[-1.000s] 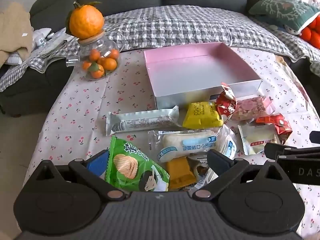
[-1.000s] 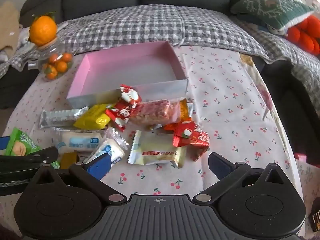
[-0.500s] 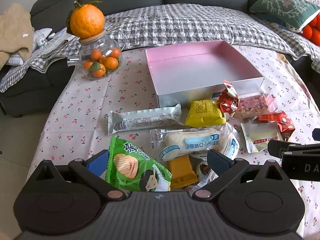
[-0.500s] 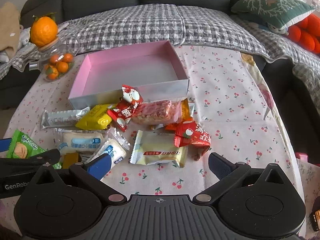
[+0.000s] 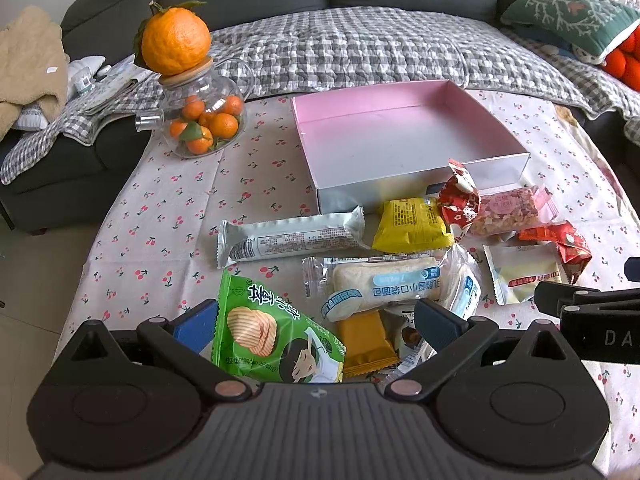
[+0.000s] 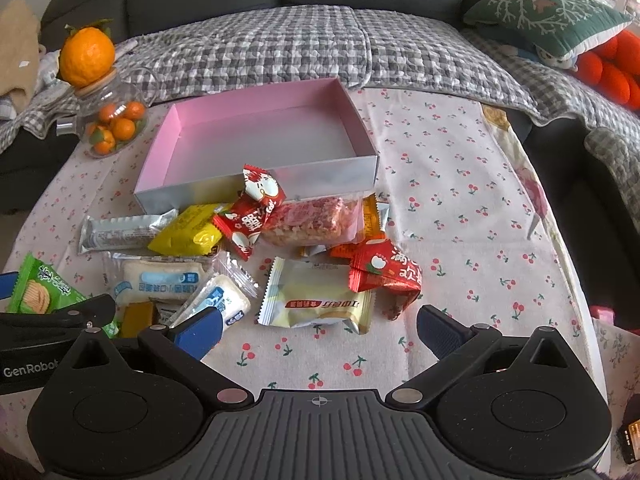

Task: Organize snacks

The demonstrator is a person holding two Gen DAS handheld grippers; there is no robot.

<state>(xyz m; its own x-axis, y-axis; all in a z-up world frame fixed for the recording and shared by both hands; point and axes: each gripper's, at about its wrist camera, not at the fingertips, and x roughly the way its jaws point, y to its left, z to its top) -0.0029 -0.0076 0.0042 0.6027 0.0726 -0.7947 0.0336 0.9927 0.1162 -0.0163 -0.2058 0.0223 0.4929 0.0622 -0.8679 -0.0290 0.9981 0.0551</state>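
An empty pink box [image 5: 400,188] [image 6: 320,184] stands mid-table. Loose snack packets lie in front of it: a silver bar [image 5: 288,238], a yellow packet [image 5: 412,224], a white-blue bread pack [image 5: 388,284], a pink bar [image 5: 508,214], red packets [image 6: 384,270] and a cream packet [image 6: 320,300]. My left gripper [image 5: 316,324] is open, with a green chips bag [image 5: 272,336] lying between its fingers and an orange packet [image 5: 366,340] beside it. Just short of the cream packet, my right gripper [image 6: 318,330] is open over bare cloth, nothing between its fingers.
A glass jar of small oranges [image 5: 200,120], with a big orange on its lid, stands at the back left. A grey sofa with a checked blanket [image 5: 360,48] runs behind the table. The cherry-print cloth [image 6: 460,184] lies bare to the right of the box.
Both views drifted only slightly. No packet moved, and both grippers stayed open.
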